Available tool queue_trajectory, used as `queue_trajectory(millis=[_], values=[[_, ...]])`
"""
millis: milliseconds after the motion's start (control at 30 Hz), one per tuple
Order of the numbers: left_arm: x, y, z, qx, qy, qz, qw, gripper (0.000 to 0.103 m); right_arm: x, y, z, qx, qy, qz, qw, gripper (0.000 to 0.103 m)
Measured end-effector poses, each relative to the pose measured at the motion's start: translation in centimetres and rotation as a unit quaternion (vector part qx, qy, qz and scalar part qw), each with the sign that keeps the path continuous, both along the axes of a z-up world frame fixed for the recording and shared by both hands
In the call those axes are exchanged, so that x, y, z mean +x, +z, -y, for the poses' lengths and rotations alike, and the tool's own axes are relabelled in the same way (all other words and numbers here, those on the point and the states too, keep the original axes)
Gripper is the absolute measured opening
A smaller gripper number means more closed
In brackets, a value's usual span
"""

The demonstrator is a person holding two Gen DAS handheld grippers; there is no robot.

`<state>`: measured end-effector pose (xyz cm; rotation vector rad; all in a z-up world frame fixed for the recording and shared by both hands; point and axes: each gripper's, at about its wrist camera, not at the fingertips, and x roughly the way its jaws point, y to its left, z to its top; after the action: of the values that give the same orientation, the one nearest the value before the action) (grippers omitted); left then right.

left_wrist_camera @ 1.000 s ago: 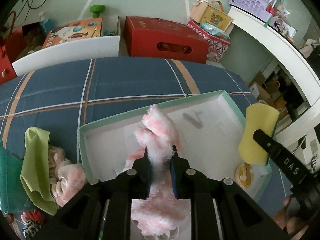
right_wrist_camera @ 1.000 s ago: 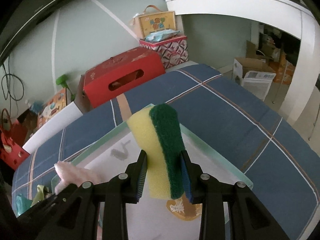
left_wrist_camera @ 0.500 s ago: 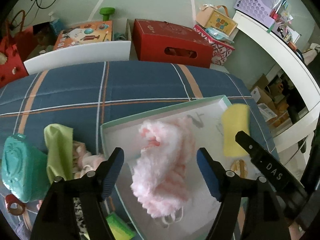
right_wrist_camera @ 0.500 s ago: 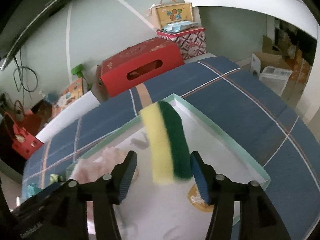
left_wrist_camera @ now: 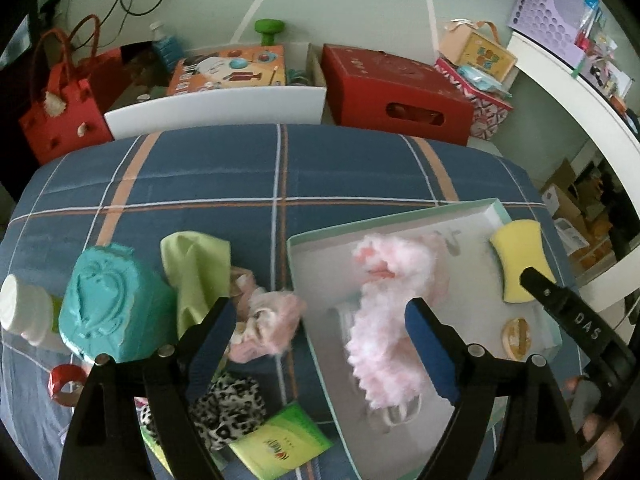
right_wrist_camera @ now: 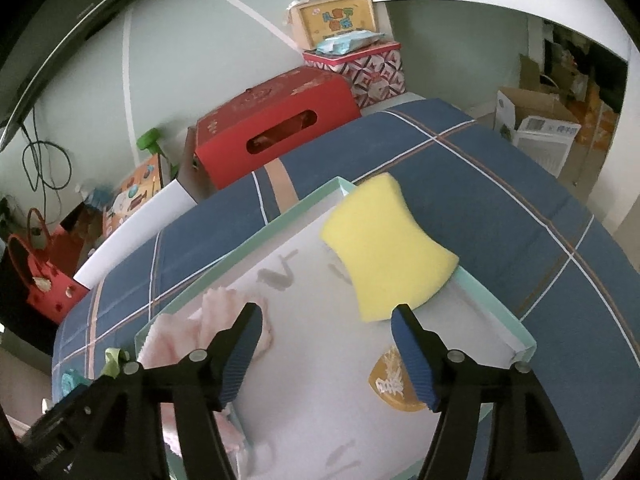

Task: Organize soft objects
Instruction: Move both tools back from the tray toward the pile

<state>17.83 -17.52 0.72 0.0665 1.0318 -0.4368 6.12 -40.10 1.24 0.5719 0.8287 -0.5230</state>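
Both grippers' jaws have just been opening, gripping nothing: left gripper point(left_wrist_camera: 316, 328) over fluffy pink scarf point(left_wrist_camera: 394, 304); right gripper point(right_wrist_camera: 326, 338), finger lettered "DAS", by yellow sponge point(right_wrist_camera: 386, 248) in white box point(right_wrist_camera: 496, 312).

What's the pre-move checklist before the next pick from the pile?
1. Left gripper jaws just opened, nothing between pads: ok.
2. Right gripper jaws just opened, empty: ok.
3. Pink fluffy item inside tray: ok.
4. Yellow sponge fully in tray: not ok, it leans on the far rim.
5. Soft items left outside: green cloth, leopard-print piece: not ok.
6. Sponge settled: cannot tell.
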Motion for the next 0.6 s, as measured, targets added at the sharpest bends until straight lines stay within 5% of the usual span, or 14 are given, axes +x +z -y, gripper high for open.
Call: queue_trajectory(millis=[233, 400, 600], values=[[-0.4, 0.1, -1.2, 0.006, 0.016, -0.001, 0.9999, 0.095, -1.1, 0.6, 0.7, 0.028, -0.018, 0.003, 0.999, 0.072], [-0.8, 0.5, -2.8, 0.003, 0.03, -0.001, 0.9996, 0.095, -1.2, 1.2, 0.1, 0.01, -0.018, 0.0, 1.0, 0.102], [-1.1, 1.1, -5.6, -0.003, 0.064, 0.009, 0.9979, 0.095, -1.4, 1.5, -0.5, 0.006, -0.018, 0.009, 1.0, 0.103]])
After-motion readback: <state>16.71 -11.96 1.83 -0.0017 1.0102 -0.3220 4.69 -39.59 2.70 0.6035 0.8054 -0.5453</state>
